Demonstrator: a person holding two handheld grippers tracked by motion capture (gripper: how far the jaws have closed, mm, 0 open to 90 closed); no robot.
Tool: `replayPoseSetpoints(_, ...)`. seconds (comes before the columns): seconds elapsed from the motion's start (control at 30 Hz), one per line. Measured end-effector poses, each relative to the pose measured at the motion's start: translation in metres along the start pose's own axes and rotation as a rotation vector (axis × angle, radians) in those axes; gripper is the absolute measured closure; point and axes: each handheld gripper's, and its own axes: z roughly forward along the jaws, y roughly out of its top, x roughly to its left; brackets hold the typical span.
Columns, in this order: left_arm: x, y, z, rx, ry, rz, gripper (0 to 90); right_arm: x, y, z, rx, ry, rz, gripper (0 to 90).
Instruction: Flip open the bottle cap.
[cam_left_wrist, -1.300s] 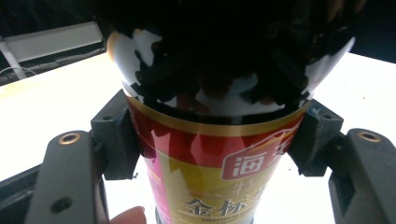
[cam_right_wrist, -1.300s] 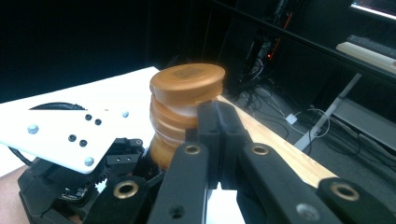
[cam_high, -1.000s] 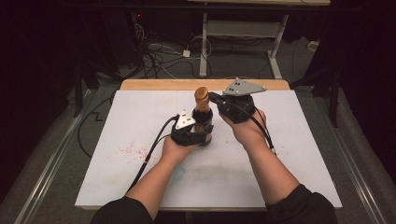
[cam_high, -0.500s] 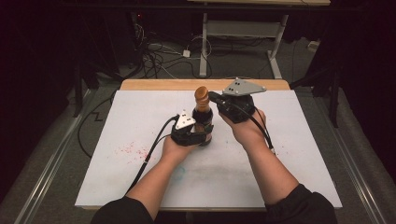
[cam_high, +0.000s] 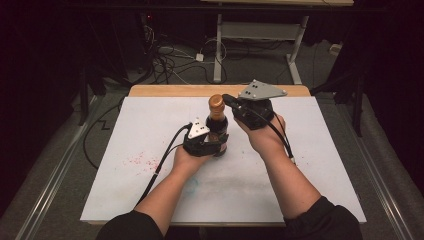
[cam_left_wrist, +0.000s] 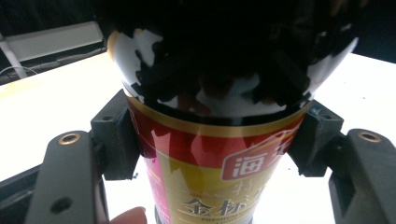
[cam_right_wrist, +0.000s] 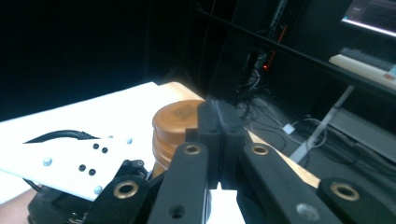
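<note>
The right tongs (cam_right_wrist: 219, 140) rise from the bottom edge with their two black jaws pressed flat together, nothing between them. Their tips stand just beside, and partly in front of, a brown round bottle cap (cam_right_wrist: 175, 126) with a ridged side and a faint square mark on its flat top. Left of the cap and lower lies the white three-cornered plate (cam_right_wrist: 74, 163) of the left tongs (cam_right_wrist: 123, 184), dotted with small dark holes, with a black cable (cam_right_wrist: 56, 135) curving off it. Behind them runs the white-covered bench (cam_right_wrist: 102, 107) with a wooden edge. Beyond it the room is dark, with a small red light (cam_right_wrist: 266, 66), cables on the floor and a metal frame leg (cam_right_wrist: 322, 126).
</note>
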Motion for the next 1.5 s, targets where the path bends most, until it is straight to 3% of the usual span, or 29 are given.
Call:
replayPoseSetpoints(0.37,0.000,-0.001,0.001,-0.007,0.000,0.000,29.0,-0.001,0.000,0.001,-0.001,0.004,0.008,90.0)
replayPoseSetpoints(0.63,0.000,-0.001,0.000,-0.010,-0.005,-0.001,29.0,-0.011,-0.025,0.001,0.081,-0.005,-0.002,90.0)
replayPoseSetpoints(0.87,0.001,-0.001,0.000,-0.008,-0.004,-0.002,29.1,-0.001,-0.014,0.006,0.081,-0.001,-0.048,90.0)
replayPoseSetpoints(1.0,0.001,-0.001,0.000,-0.003,-0.004,0.004,29.2,-0.001,-0.011,0.007,0.059,0.001,-0.022,90.0)
replayPoseSetpoints(1.37,0.001,-0.002,0.000,-0.013,-0.006,0.001,29.1,0.005,0.002,0.007,0.039,-0.010,-0.051,90.0)
replayPoseSetpoints(1.5,0.000,-0.002,0.000,-0.020,-0.006,0.001,29.1,0.012,0.012,0.010,0.017,0.017,-0.062,90.0)
